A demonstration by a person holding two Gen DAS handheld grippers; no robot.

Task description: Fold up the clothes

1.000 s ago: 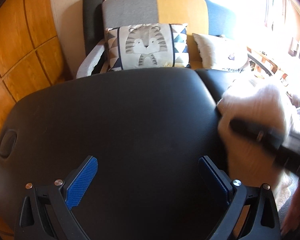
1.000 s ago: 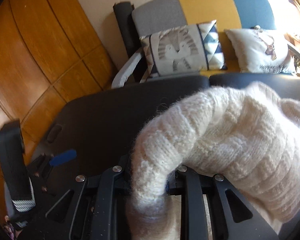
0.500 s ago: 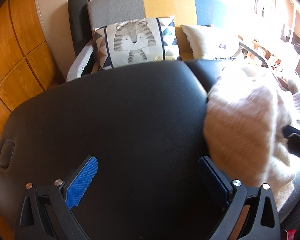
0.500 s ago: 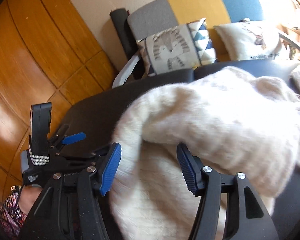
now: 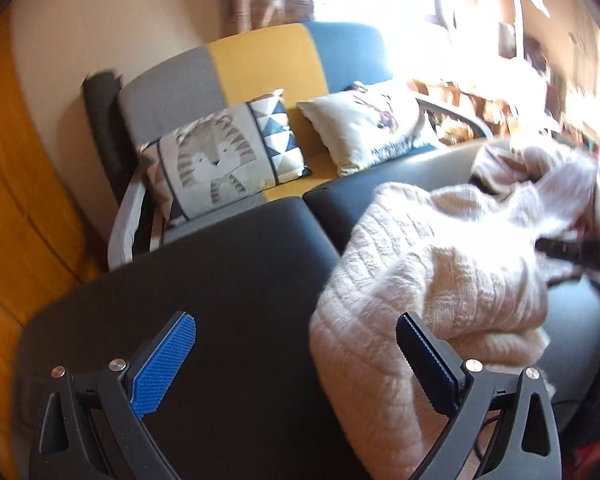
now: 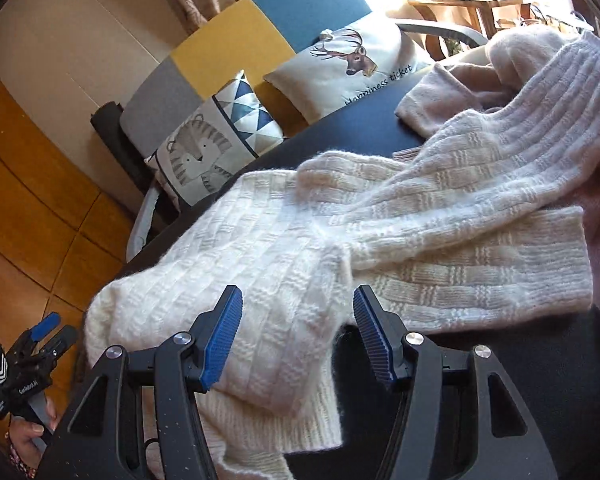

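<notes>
Left view, gripper (image 5: 296,354): jaws spread wide, ribbed blue pads, holding nothing.
Left view, sweater (image 5: 428,280): fuzzy cream knit, bunched on smooth black padded counter (image 5: 228,280).
Right view, gripper (image 6: 298,336): jaws apart, over sweater (image 6: 340,232), not pinching.
Right view, texture: basket-weave blocks, ribbed sleeve.

The right gripper (image 6: 298,336), clamped on the cream knit sweater (image 6: 340,232) a second ago, now stands with jaws apart above it. The sweater, then bunched up in the air, now lies spread across the black padded table (image 6: 520,380), reaching the left gripper's (image 5: 296,360) right finger (image 5: 426,364).
</notes>
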